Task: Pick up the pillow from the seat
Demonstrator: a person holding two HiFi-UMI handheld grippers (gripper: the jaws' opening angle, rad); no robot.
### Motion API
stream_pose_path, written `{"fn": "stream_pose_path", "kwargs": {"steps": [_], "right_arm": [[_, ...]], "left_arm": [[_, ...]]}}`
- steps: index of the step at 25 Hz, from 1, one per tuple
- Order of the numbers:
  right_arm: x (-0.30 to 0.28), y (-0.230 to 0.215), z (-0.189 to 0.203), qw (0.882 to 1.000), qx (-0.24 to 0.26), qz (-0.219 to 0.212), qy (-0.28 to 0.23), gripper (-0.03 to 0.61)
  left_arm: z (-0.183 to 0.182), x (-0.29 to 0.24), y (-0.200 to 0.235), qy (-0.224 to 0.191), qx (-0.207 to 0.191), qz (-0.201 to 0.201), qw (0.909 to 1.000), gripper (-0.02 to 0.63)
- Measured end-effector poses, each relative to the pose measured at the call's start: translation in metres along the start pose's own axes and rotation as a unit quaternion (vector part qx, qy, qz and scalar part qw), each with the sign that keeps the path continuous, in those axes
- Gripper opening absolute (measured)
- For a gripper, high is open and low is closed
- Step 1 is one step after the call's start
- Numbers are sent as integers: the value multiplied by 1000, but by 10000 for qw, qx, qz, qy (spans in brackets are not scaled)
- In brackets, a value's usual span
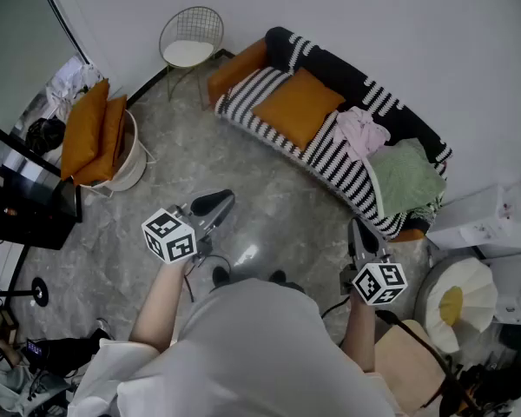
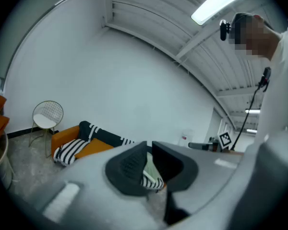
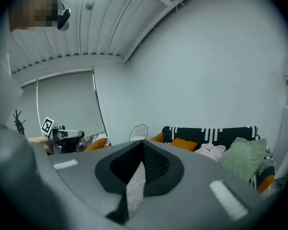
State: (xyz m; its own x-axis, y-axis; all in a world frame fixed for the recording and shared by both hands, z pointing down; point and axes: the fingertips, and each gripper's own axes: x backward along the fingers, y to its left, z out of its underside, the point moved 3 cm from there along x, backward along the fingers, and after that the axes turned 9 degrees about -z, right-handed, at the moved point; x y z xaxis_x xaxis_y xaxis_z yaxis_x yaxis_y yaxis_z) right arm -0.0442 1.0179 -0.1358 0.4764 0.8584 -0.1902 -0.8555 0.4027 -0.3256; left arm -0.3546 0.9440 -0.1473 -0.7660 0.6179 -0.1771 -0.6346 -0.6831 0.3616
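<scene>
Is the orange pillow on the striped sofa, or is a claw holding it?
On the sofa. The orange pillow lies on the striped sofa seat; the left claw and right claw are over the floor, shut and empty.

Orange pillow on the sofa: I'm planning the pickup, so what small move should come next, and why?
Probably step closer to the sofa. The left gripper and right gripper are both shut, empty and held near the body, well short of the orange pillow, with open floor between.
</scene>
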Motion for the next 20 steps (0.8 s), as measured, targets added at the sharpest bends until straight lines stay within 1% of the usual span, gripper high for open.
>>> {"fn": "stream_pose_path", "kwargs": {"steps": [9, 20], "right_arm": [[3, -3, 1, 10000, -12, 19, -21, 3], [3, -7, 7, 10000, -44, -81, 27, 3]], "left_arm": [[5, -5, -3, 90, -2, 71, 9999, 29], [16, -9, -8, 256, 23, 64, 9996, 29]]}}
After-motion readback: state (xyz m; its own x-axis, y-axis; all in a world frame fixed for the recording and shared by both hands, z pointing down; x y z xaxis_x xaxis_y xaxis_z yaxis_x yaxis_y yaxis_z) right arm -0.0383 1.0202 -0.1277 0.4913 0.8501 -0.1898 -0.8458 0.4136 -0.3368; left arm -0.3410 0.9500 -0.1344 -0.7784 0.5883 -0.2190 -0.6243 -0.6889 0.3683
